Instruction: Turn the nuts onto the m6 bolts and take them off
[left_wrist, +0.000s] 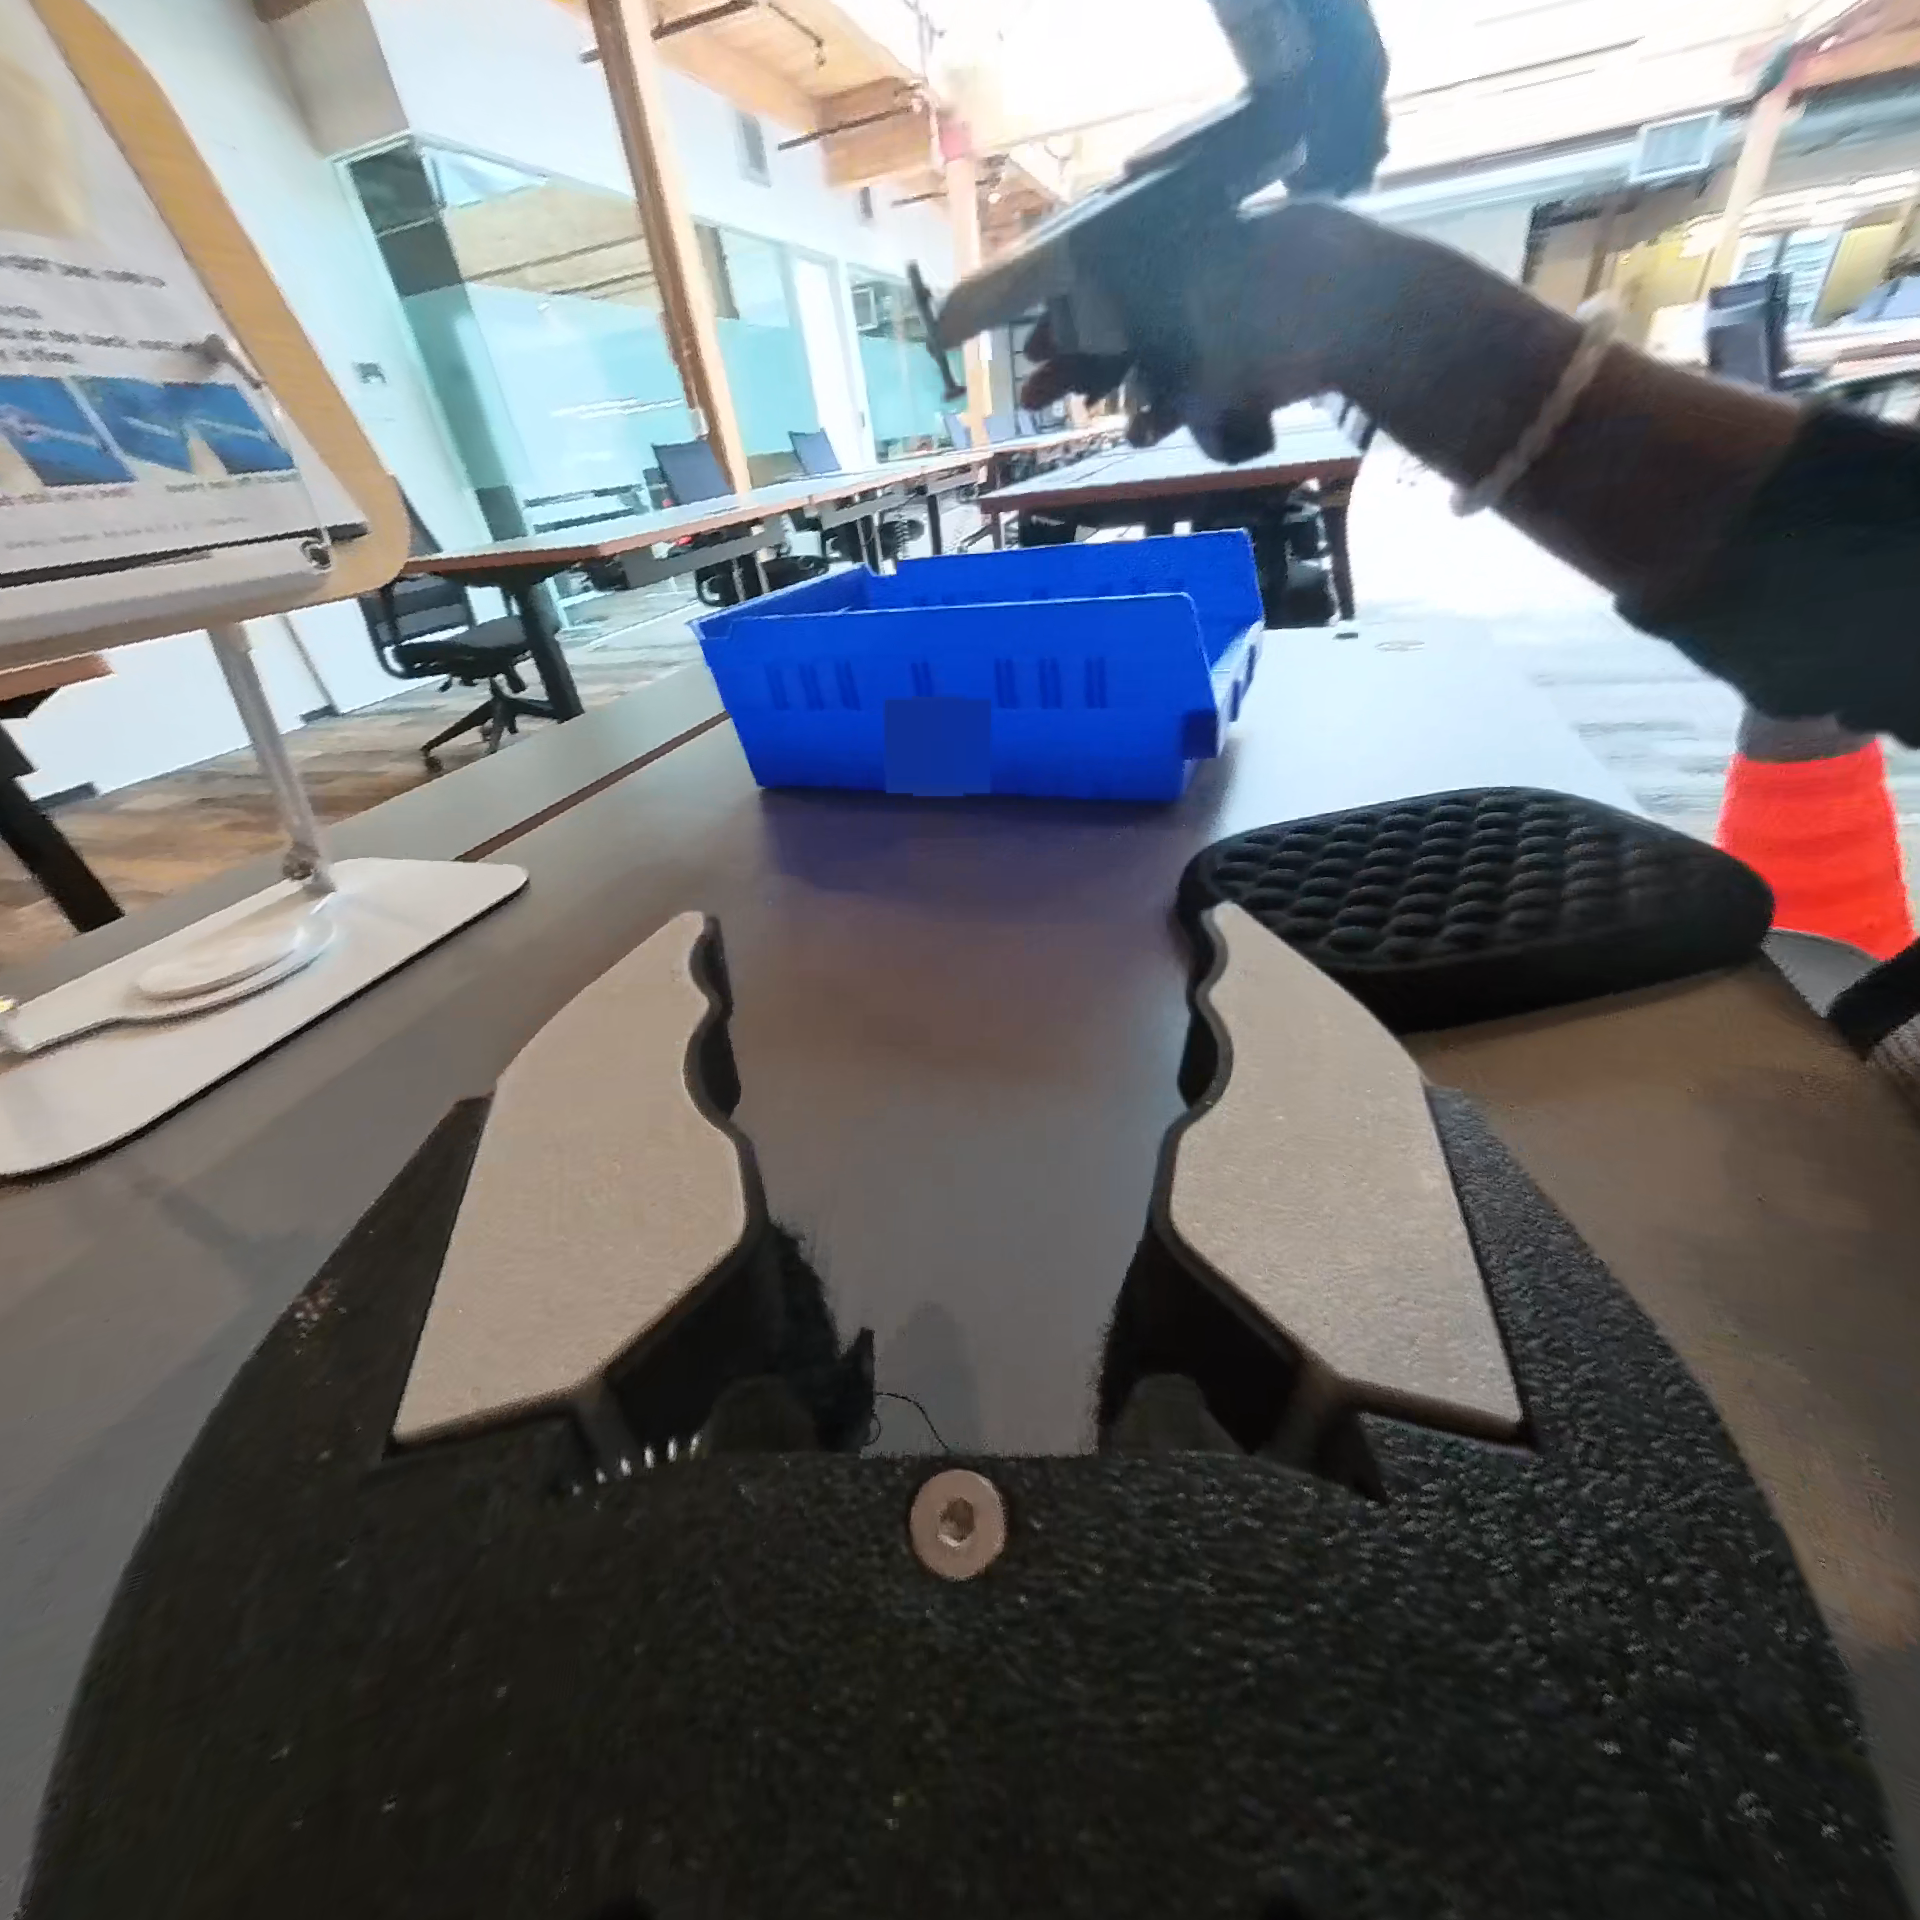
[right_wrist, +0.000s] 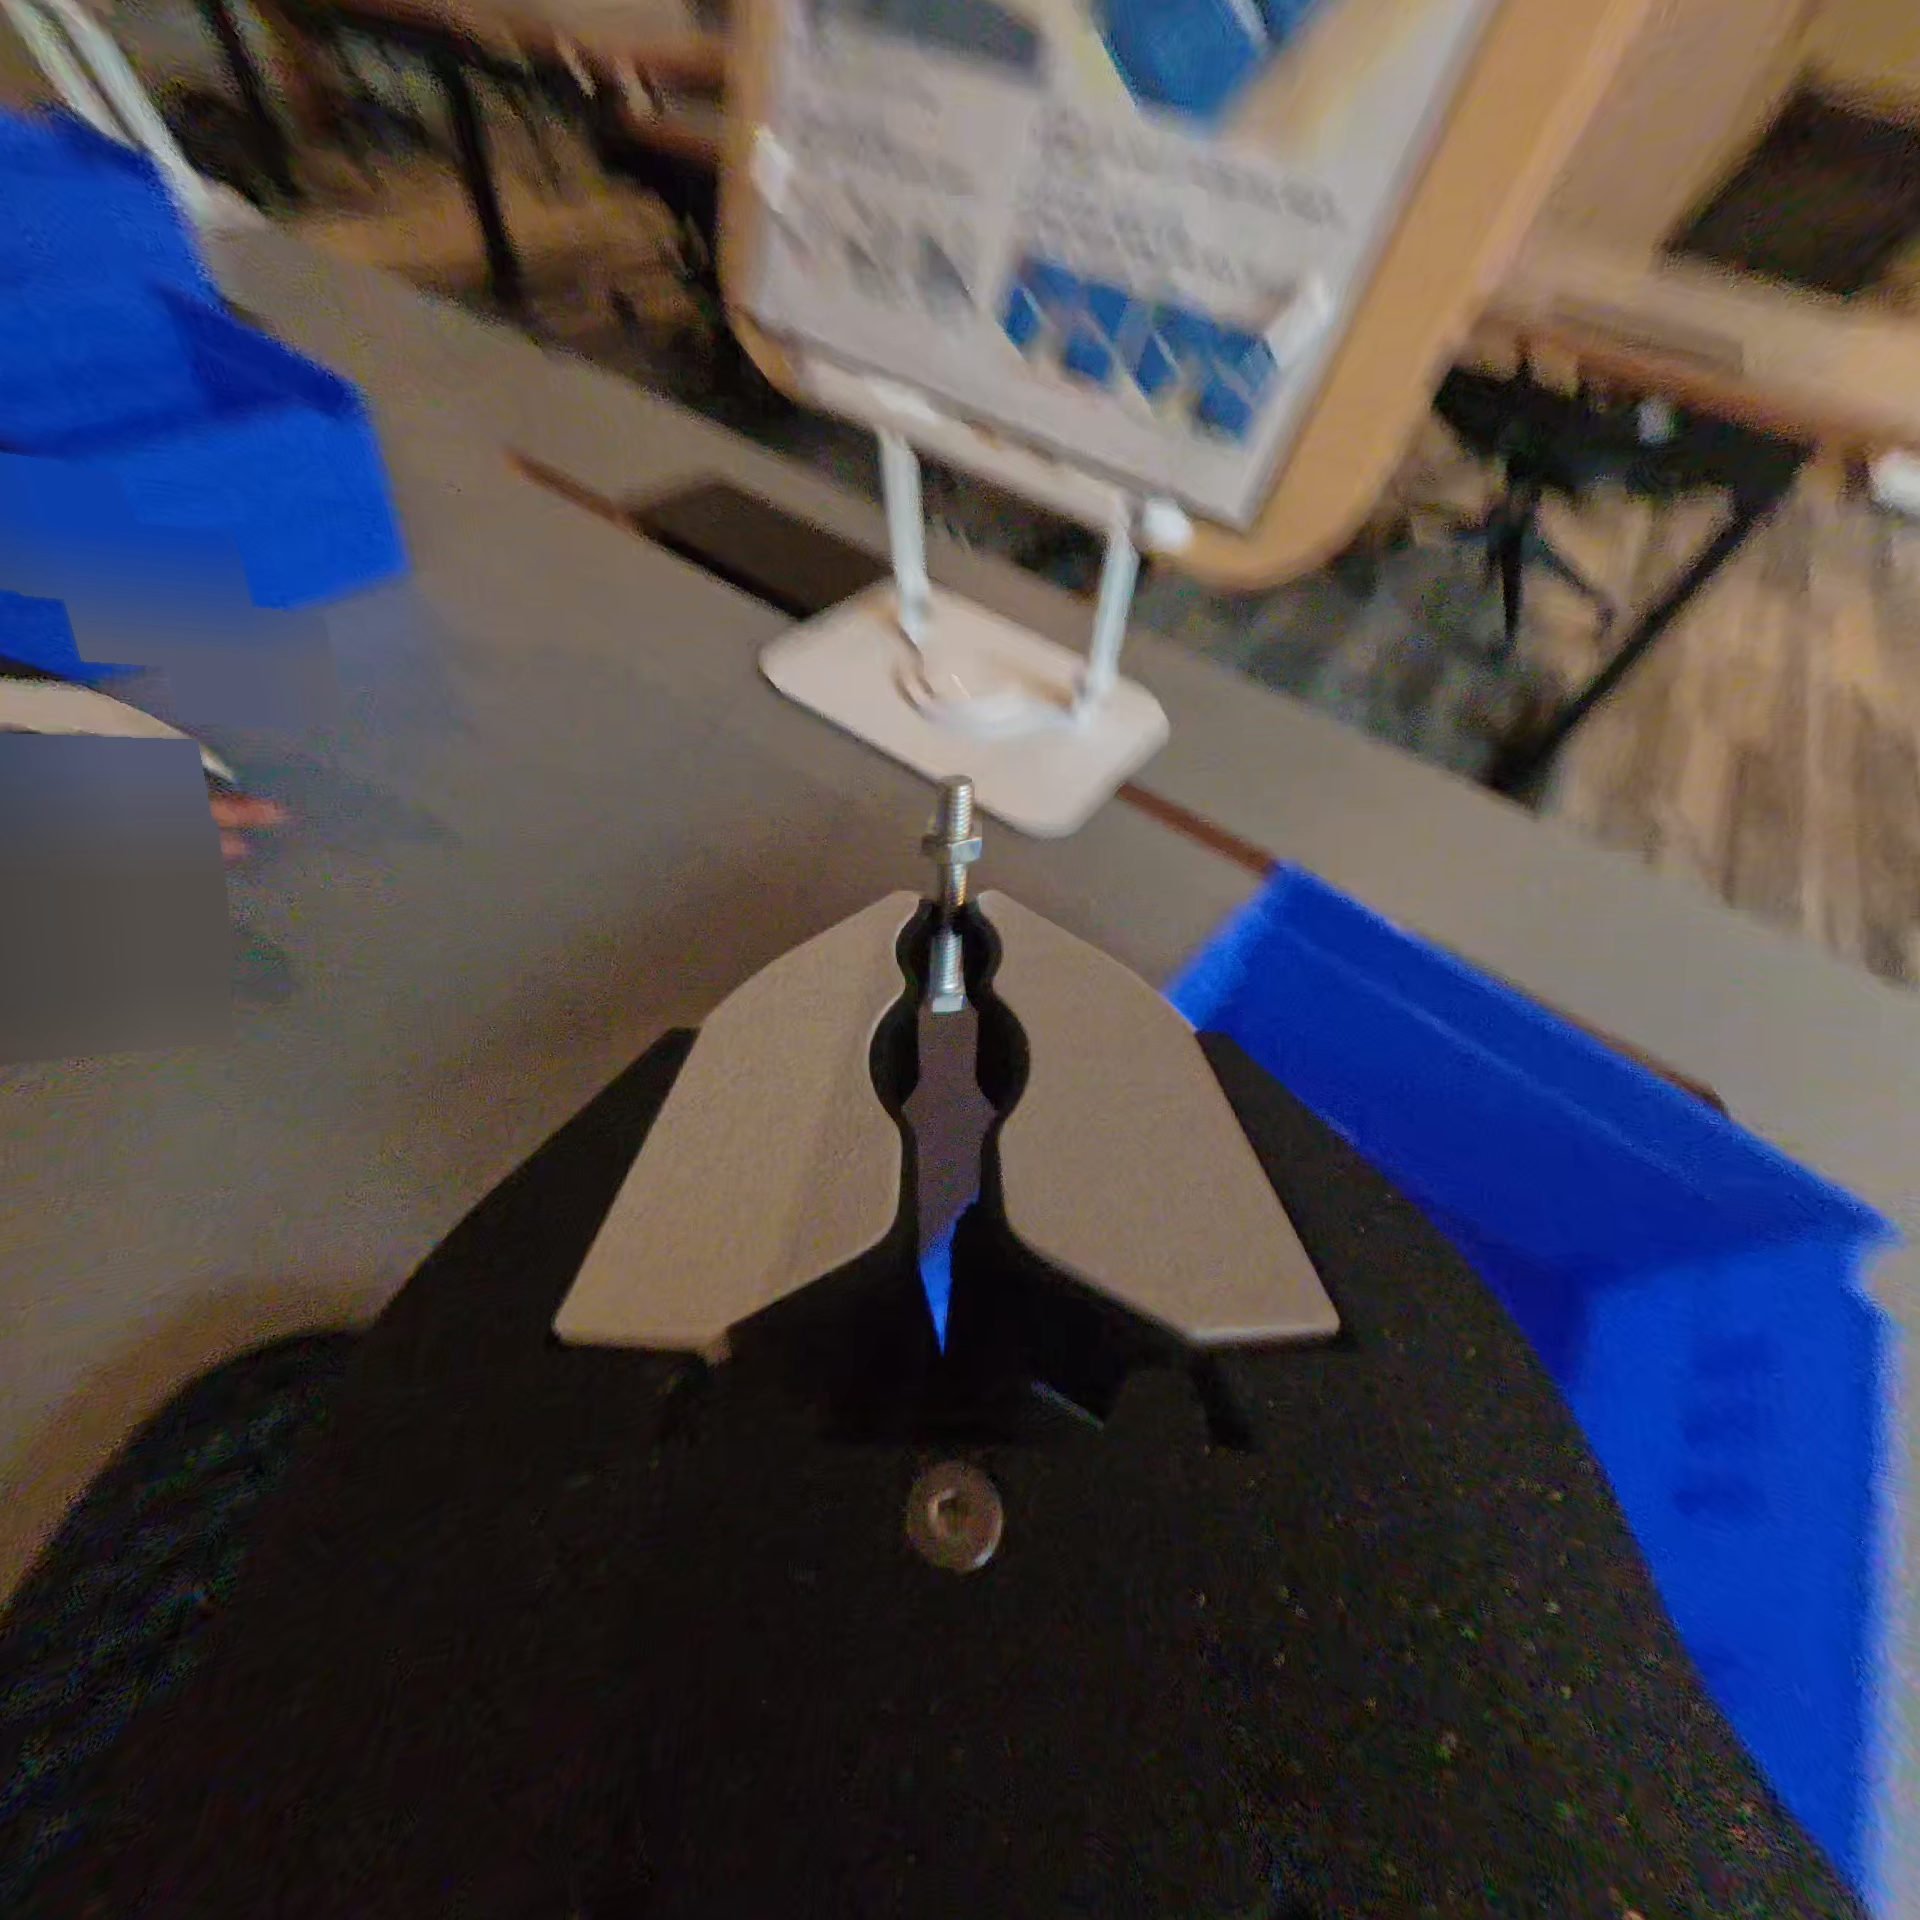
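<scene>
Bolt (right_wrist: 954, 902) and nut (right_wrist: 952, 844) sit clamped in the right gripper (right_wrist: 948, 906), whose two fingertips press on the silver threaded shank; the bolt's head lies back between the fingers and the nut is threaded on beyond the tips, short of the free end. Below it runs a dark tabletop (right_wrist: 582, 831), with the pale base plate of a sign stand (right_wrist: 966, 717) just past the bolt's tip in the picture and a blue bin (right_wrist: 1558, 1164) close along the gripper's right flank. That view is blurred.

The left gripper (left_wrist: 956, 997) stands wide, nothing between its grey fingers (left_wrist: 613, 1164), low over the same table. Bare tabletop stretches ahead of it to the near wall of the blue bin (left_wrist: 987, 717), which stands squarely in front. The stand's base (left_wrist: 260, 987) borders that open strip on the left, and a black mesh pad (left_wrist: 1475, 894) lies just beside the right fingertip. An orange cone (left_wrist: 1818, 842) shows past the table's far right edge. Above the bin, a person's hand (left_wrist: 1299, 312) holds the other gripper up in the air, well clear of the table.
</scene>
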